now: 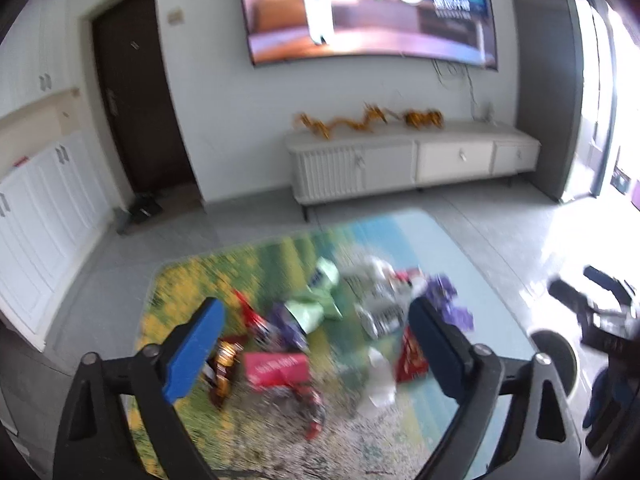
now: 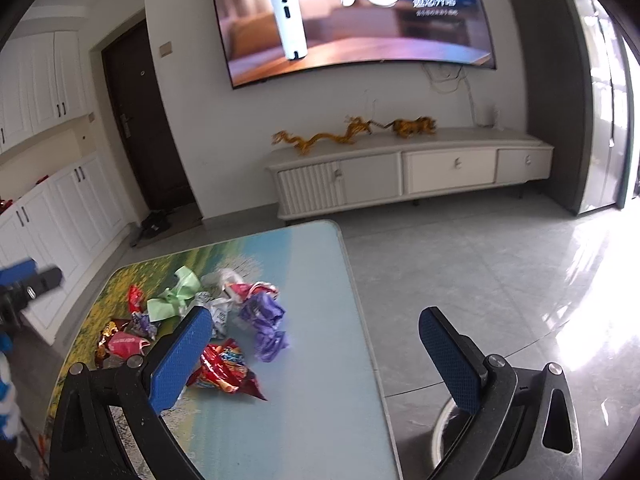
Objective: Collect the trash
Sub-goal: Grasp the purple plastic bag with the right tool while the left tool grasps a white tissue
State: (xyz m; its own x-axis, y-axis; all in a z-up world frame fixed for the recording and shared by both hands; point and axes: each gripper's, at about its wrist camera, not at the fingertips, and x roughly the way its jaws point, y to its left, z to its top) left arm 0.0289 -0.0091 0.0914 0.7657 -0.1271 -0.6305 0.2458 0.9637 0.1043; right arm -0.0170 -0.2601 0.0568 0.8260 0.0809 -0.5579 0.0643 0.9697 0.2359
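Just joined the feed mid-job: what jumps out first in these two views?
A heap of crumpled snack wrappers covers the near-left part of the landscape-printed table. Behind it, a big wall-mounted TV shows a karaoke microphone, above a white cabinet with golden dragon figures.

Low table (image 2: 320,320) with a printed landscape top, green and yellow at one side, pale blue at the other. Heap of crumpled wrappers (image 2: 208,320) lying on top: red, purple, green, silver.
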